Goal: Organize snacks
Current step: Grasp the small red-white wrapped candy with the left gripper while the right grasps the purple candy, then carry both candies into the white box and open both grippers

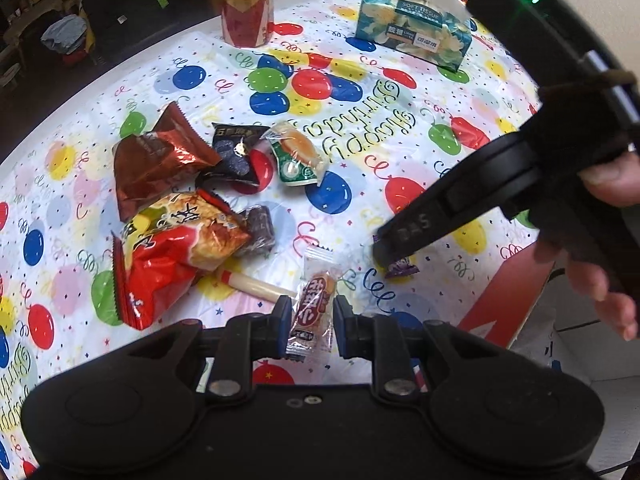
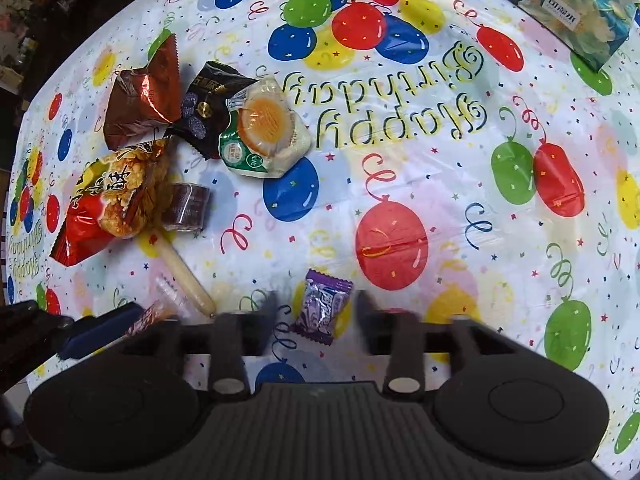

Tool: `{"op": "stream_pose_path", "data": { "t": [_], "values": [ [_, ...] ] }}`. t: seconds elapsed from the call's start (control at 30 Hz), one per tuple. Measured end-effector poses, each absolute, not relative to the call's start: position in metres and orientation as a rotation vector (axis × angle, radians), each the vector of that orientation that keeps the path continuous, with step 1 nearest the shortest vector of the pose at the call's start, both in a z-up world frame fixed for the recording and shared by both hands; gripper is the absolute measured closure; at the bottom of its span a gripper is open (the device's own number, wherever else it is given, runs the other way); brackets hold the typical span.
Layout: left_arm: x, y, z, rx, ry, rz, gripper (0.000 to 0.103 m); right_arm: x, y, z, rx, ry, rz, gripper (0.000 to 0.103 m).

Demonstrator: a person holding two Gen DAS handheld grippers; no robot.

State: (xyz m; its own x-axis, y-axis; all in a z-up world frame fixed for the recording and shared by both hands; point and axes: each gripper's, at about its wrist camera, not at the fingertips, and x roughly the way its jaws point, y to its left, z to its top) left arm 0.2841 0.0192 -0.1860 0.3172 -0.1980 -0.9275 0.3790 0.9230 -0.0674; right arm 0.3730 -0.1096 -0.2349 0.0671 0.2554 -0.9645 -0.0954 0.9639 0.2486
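A small clear-wrapped red snack (image 1: pixel 316 288) lies on the balloon tablecloth (image 1: pixel 360 184) between the fingers of my left gripper (image 1: pixel 313 318). The jaws stand open on either side of it, close to the wrapper's edges. My right gripper (image 2: pixel 318 303) is open too, and straddles a purple wrapped candy (image 2: pixel 324 306) on the cloth. From the left wrist view, the right gripper (image 1: pixel 386 252) comes down from the right, held by a hand (image 1: pixel 600 276), with the purple candy (image 1: pixel 402 269) at its tip. One blue pad (image 2: pixel 100 332) of the left gripper shows in the right wrist view.
A heap of snacks lies to the left: brown foil packet (image 1: pixel 156 160), black packet (image 1: pixel 236 152), green-and-white pastry (image 1: pixel 298 152), red chip bag (image 1: pixel 172 248), dark wrapped cake (image 1: pixel 260 228), white stick (image 1: pixel 256 284). A tissue box (image 1: pixel 416 32) and a tall canister (image 1: pixel 248 4) stand at the back. A red box (image 1: pixel 504 300) sits past the table's right edge.
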Motion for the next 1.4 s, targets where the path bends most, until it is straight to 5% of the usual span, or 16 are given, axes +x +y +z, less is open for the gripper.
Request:
{"op": "stream_pose_path", "data": {
  "t": [0.3,0.4,0.47,0.63,1.4],
  "values": [
    [0.282,0.026,-0.182,0.158,1.187,-0.362,0.084,0.374,-0.102,-0.246,0.116,1.506,0.239,0.048],
    [0.282,0.027,-0.183,0.159,1.188,-0.358,0.084,0.371,-0.096,-0.245,0.068,1.485,0.225,0.058],
    [0.281,0.027,-0.182,0.158,1.187,-0.356,0.084,0.371,-0.096,-0.244,0.049,1.474,0.213,0.076],
    [0.279,0.027,-0.18,0.154,1.184,-0.349,0.084,0.365,-0.096,-0.243,0.02,1.45,0.229,0.083],
    [0.216,0.014,-0.112,0.157,1.072,-0.378,0.084,0.294,-0.143,-0.119,0.045,1.243,0.365,0.083]
  ]
}}
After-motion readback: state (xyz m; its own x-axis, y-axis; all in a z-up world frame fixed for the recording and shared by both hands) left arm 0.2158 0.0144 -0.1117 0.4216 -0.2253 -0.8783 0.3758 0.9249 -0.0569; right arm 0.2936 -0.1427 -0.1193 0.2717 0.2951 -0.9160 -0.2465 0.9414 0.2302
